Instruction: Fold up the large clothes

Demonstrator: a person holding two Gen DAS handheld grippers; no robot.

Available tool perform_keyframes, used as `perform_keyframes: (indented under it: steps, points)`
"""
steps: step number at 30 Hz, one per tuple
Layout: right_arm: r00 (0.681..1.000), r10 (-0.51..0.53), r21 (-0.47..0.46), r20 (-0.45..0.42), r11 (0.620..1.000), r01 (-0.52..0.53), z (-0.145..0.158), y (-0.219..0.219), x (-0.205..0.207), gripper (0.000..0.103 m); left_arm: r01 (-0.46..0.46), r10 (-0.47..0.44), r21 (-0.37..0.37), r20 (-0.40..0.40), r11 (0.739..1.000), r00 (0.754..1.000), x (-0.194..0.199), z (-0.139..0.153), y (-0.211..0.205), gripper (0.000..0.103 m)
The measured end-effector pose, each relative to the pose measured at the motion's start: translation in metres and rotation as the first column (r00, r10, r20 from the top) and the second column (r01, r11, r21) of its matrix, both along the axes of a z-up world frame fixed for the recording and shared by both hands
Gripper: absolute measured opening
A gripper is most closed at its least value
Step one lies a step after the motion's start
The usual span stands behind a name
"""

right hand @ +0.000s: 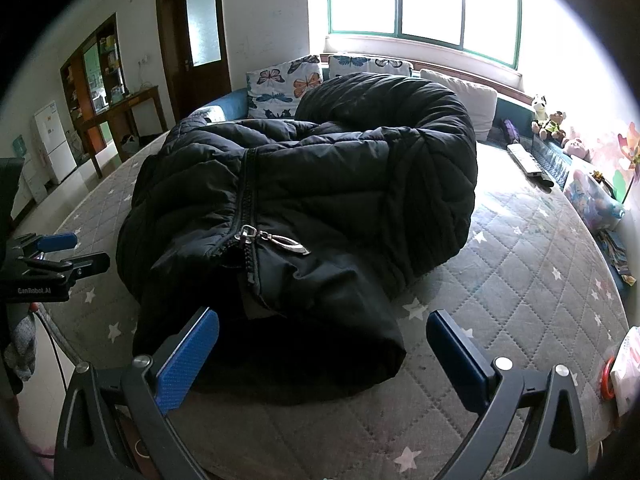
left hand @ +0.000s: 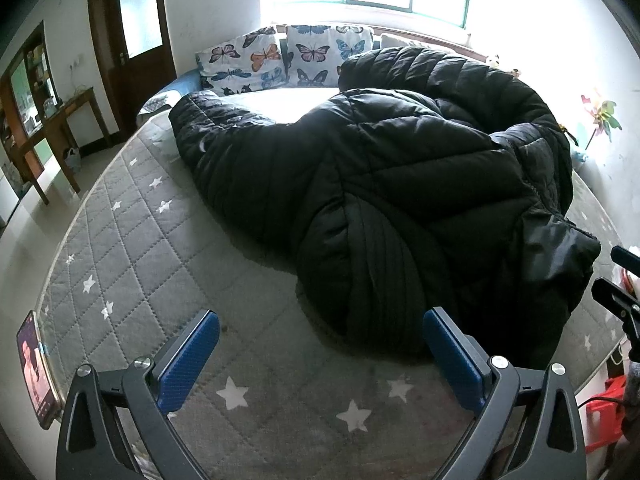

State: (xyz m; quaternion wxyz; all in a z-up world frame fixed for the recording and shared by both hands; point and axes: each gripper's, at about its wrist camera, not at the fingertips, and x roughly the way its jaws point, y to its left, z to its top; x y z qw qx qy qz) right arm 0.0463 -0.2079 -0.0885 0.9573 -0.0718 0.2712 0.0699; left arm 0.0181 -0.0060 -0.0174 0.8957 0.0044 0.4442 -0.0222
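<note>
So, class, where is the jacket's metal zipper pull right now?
In the right wrist view, the zipper pull lies atop the black puffer jacket, centre frame, just beyond the open right tool.

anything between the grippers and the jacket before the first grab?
Nothing visible. The black jacket lies crumpled on the bed, directly ahead of both. The left hand-held gripper and right hand-held gripper are both open, with only bare mattress between their fingers and the jacket's near edge.
</note>
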Motion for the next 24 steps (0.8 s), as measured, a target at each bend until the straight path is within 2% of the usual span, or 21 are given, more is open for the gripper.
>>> perform_keyframes:
  steps: [24]
  points:
    - [1.0, 0.017, 0.014, -0.001, 1.0, -0.017, 0.004, -0.002, 0.009, 0.103, -0.013, 0.013, -0.013, -0.014, 1.0, 1.0, 0.018, 0.003, 0.013, 0.103]
